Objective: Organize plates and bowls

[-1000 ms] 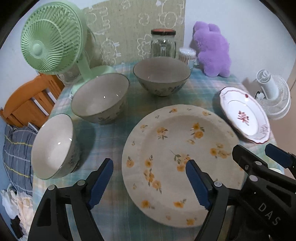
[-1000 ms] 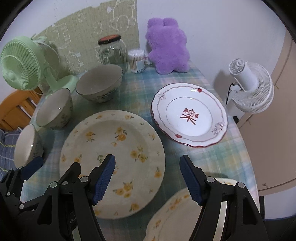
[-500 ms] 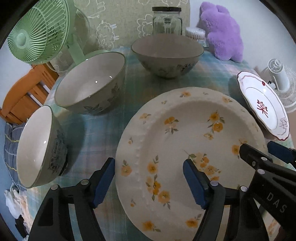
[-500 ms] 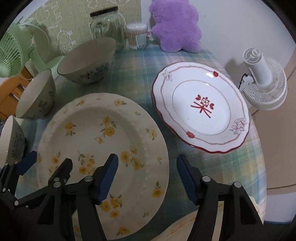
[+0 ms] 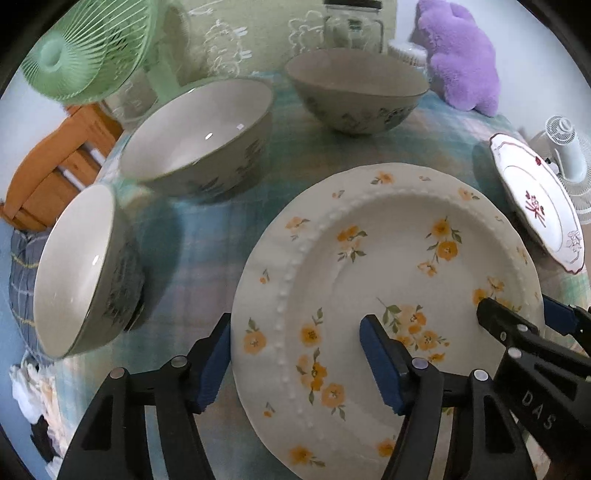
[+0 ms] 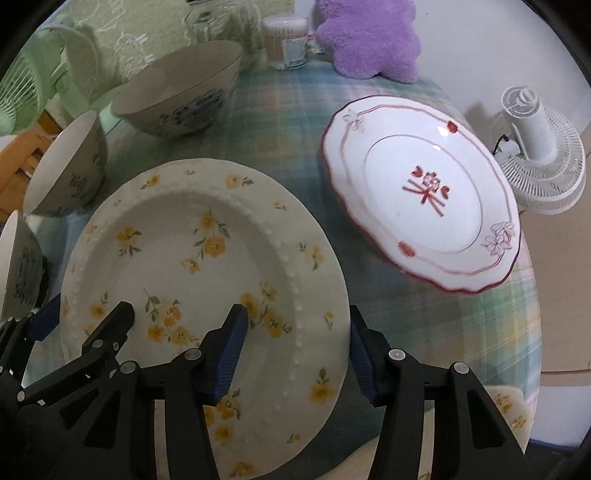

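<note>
A large cream plate with yellow flowers [image 5: 388,258] [image 6: 192,251] lies on the checked tablecloth. My left gripper [image 5: 297,363] straddles its left rim, jaws closing, pads not pressing on it. My right gripper [image 6: 295,358] straddles the opposite rim, jaws also closing; the outer finger [image 6: 364,365] stands just outside the edge. Each gripper shows in the other's view. Three flower-patterned bowls [image 5: 195,136] [image 5: 354,88] [image 5: 81,266] stand behind and to the left. A white plate with red trim [image 6: 424,192] [image 5: 535,206] sits to the right.
A green fan [image 5: 85,48], a glass jar [image 5: 351,26], a cotton-swab tub [image 6: 288,40] and a purple plush [image 6: 369,37] line the back. A white fan [image 6: 543,147] stands off the right table edge. Another yellow-flowered plate [image 6: 506,406] lies near right. A wooden chair [image 5: 48,177] is left.
Both grippers have come down and tilted toward the yellow-flowered plate, which now looms larger. Their jaws have narrowed around its two opposite rims.
</note>
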{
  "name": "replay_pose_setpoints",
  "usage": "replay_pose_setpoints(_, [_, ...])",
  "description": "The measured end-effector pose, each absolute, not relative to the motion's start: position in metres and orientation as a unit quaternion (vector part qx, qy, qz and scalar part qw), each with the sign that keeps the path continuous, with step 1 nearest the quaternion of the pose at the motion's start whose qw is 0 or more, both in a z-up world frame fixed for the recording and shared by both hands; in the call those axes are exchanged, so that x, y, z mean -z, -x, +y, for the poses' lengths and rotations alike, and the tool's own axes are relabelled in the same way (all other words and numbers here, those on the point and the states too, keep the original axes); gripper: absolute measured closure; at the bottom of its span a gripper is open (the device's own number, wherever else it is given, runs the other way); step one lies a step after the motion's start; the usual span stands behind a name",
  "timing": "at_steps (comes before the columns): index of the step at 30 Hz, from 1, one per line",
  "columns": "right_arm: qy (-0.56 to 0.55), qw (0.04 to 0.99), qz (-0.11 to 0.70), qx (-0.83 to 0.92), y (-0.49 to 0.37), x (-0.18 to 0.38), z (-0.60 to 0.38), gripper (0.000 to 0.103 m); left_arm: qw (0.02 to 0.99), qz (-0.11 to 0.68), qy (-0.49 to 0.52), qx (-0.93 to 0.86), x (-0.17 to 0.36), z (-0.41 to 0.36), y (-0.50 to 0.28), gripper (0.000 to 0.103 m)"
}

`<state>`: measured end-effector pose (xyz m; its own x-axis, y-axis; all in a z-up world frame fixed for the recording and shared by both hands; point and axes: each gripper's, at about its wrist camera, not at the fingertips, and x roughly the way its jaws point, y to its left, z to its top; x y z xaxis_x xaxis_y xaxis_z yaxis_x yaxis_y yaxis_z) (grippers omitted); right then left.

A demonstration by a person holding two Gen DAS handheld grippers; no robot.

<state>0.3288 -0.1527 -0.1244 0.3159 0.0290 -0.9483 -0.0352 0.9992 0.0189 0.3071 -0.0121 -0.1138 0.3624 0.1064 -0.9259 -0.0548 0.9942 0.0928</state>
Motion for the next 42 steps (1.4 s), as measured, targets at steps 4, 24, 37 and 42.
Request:
replay_pose_setpoints(4, [0.013,0.805,0.592,-0.038,-0.318,0.125,-0.142,0.047,0.817,0.574,-0.018,-0.057,0.114,0.000,-0.296,0.033])
replay_pose_setpoints(24, [0.030,0.789,0.610,-0.064,-0.321,0.128,-0.122,0.042,0.817,0.575,-0.014,-0.035,0.116,0.018,-0.291,0.038])
replay_pose_setpoints(37, [0.060,0.792,0.602,-0.076,-0.309,0.114,-0.113,0.043,0.812,0.582,-0.003,-0.035,0.105,0.029,-0.265,0.040])
replay_pose_setpoints(42, [0.065,0.792,0.602,-0.079,-0.298,0.108,-0.105,0.043,0.813,0.581,0.003,-0.036,0.098,0.035,-0.255,0.040])
